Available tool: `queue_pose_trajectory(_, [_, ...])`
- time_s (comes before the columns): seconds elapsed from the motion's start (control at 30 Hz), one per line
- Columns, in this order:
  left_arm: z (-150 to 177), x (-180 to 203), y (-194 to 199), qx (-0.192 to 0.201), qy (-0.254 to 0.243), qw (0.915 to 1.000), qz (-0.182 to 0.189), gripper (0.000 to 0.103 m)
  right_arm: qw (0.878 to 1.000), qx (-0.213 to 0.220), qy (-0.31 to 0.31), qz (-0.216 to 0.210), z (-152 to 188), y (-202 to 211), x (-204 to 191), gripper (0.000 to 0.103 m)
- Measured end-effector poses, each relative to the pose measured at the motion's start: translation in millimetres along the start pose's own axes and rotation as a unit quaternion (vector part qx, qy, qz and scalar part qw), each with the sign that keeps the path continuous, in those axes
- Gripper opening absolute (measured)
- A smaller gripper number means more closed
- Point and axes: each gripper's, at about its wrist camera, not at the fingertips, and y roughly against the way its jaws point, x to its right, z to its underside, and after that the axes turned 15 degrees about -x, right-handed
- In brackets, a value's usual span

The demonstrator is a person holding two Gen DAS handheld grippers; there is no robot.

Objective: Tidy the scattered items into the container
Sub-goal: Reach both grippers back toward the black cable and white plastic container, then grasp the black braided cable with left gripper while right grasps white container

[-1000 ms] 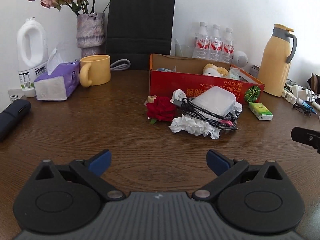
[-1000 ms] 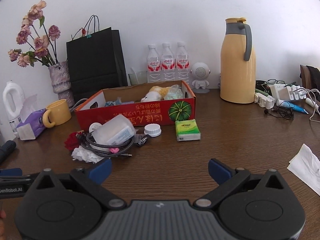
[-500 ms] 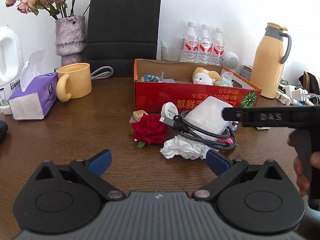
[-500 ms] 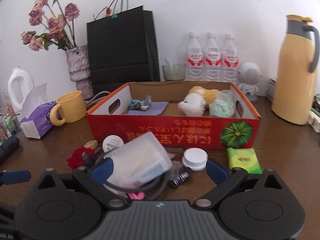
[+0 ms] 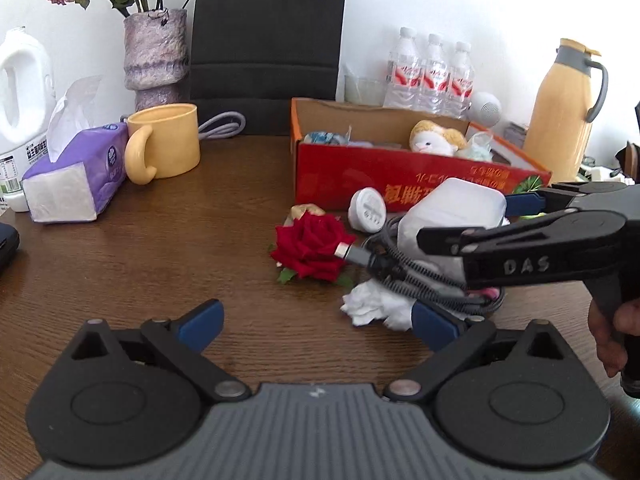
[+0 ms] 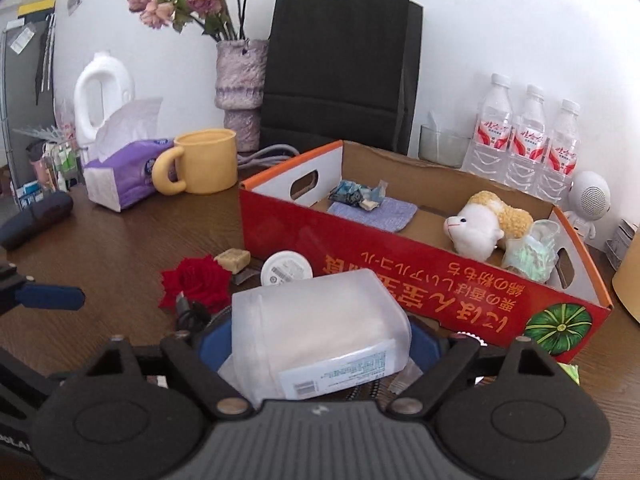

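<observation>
We've got the right tool [image 6: 320, 344] straddling the frosted plastic tub [image 6: 320, 332], jaws just closing in w/ the tub between them, though we can't tell if the pads are pressing yet; it lies on its side atop the coiled cable [image 5: 420, 276], so we judge a side-on grip is the reason for that angle. The red box [image 6: 420, 276] sits just beyond the right tool. Our left tool [image 5: 316, 320] hangs over the bench [image 5: 160, 264] w/ jaws apart & empty, the rose [image 5: 312, 246] just ahead of it.

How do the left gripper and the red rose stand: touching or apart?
Apart. The left wrist view shows a strip of bare table between the open left gripper and the red rose.
</observation>
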Motion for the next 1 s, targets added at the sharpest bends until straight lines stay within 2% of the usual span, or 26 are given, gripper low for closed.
queue_pose_trajectory(0.07, [-2, 3, 5, 0.006, 0.005, 0.9998, 0.02, 0.103, 0.999, 0.033, -0.037, 0.005, 2, 22, 14, 0.087])
queue_pose_trajectory(0.2, [-6, 17, 8, 0.013, 0.001, 0.9965, 0.083, 0.102, 0.99, 0.072, -0.121, 0.014, 16, 58, 50, 0.088])
queue_pose_trajectory(0.23, [-7, 25, 8, 0.019, -0.003, 0.9971, 0.074, 0.098, 0.988, 0.077, -0.129, 0.016, 22, 65, 56, 0.088])
queue_pose_trajectory(0.27, [-9, 36, 8, 0.032, -0.009, 0.9988, 0.038, 0.082, 0.988, 0.079, -0.132, 0.016, 28, 69, 60, 0.088])
queue_pose_trajectory(0.3, [-11, 48, 10, 0.048, -0.036, 0.9982, 0.007, 0.068, 0.988, 0.078, -0.133, 0.016, 34, 72, 63, 0.088])
queue_pose_trajectory(0.33, [-12, 59, 10, 0.06, -0.08, 0.995, 0.006, 0.067, 0.988, 0.074, -0.135, 0.014, 40, 74, 65, 0.088])
queue_pose_trajectory(0.37, [-14, 68, 8, 0.057, -0.134, 0.9889, 0.03, 0.067, 0.988, 0.069, -0.14, 0.011, 46, 75, 68, 0.088])
queue_pose_trajectory(0.4, [-17, 73, 6, 0.047, -0.182, 0.9807, 0.056, 0.064, 0.987, 0.064, -0.145, 0.01, 52, 76, 70, 0.088])
queue_pose_trajectory(0.47, [-21, 82, 3, 0.033, -0.249, 0.9663, 0.058, 0.063, 0.986, 0.059, -0.154, 0.005, 65, 79, 74, 0.083])
queue_pose_trajectory(0.53, [-25, 91, -3, 0.017, -0.319, 0.9448, 0.071, 0.064, 0.985, 0.055, -0.162, -0.005, 75, 81, 78, 0.082])
queue_pose_trajectory(0.57, [-25, 98, -7, 0.002, -0.349, 0.9337, 0.081, 0.069, 0.985, 0.054, -0.166, -0.008, 80, 81, 80, 0.082])
queue_pose_trajectory(0.6, [-26, 105, -14, -0.015, -0.368, 0.9257, 0.084, 0.068, 0.984, 0.054, -0.171, -0.008, 83, 81, 83, 0.082])
queue_pose_trajectory(0.63, [-27, 111, -22, -0.032, -0.377, 0.9229, 0.07, 0.066, 0.983, 0.055, -0.177, -0.009, 85, 80, 84, 0.082])
queue_pose_trajectory(0.67, [-28, 116, -30, -0.051, -0.383, 0.9206, 0.055, 0.053, 0.982, 0.055, -0.18, -0.012, 87, 80, 86, 0.082])
queue_pose_trajectory(0.7, [-29, 119, -36, -0.071, -0.39, 0.9167, 0.047, 0.033, 0.982, 0.054, -0.181, -0.014, 89, 80, 87, 0.082])
queue_pose_trajectory(0.8, [-29, 120, -37, -0.083, -0.406, 0.9091, 0.044, 0.024, 0.983, 0.051, -0.177, -0.012, 91, 80, 88, 0.082])
queue_pose_trajectory(0.83, [-28, 121, -35, -0.077, -0.41, 0.9081, 0.04, 0.022, 0.983, 0.045, -0.177, -0.009, 92, 78, 88, 0.082])
queue_pose_trajectory(0.9, [-34, 121, -31, -0.06, -0.401, 0.9134, 0.029, 0.019, 0.984, 0.036, -0.172, -0.004, 95, 76, 86, 0.082])
queue_pose_trajectory(1.0, [-58, 109, -13, -0.031, -0.345, 0.9373, 0.042, 0.018, 0.987, 0.03, -0.155, 0.003, 98, 76, 78, 0.082])
